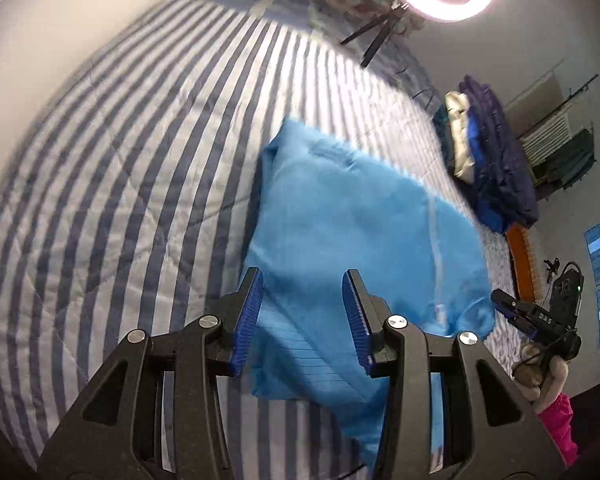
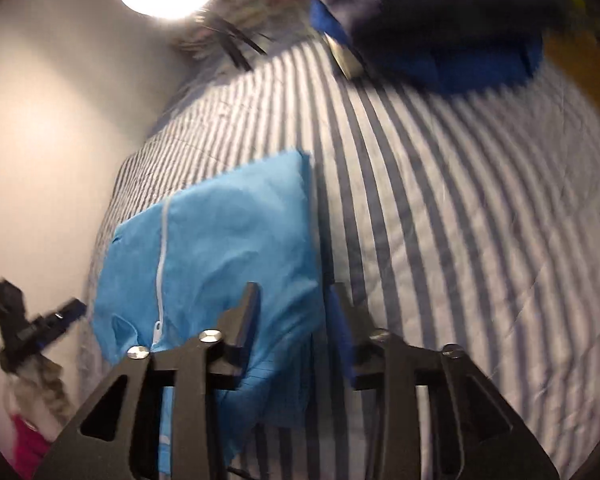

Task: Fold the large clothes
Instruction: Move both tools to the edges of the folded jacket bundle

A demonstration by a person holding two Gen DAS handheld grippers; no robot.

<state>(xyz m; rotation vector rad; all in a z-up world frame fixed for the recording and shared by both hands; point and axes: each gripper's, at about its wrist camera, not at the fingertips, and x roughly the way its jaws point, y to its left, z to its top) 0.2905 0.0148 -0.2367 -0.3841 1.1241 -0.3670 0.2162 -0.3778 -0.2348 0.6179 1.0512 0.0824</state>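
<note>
Your left tongs (image 1: 303, 320) hang spread above the near end of the folded blue garment (image 1: 352, 232), pinching nothing. Your right tongs (image 2: 294, 322) are spread too, straddling its right edge. The garment lies on the striped bed (image 1: 120, 184), with wide bare cover on both sides; a pile of dark clothes (image 1: 496, 152) sits at the far edge.

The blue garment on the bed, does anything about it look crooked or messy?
Nothing stands out. The light blue garment lies folded into a compact block on the striped bedspread, its white zipper showing, both grippers open above it.
</note>
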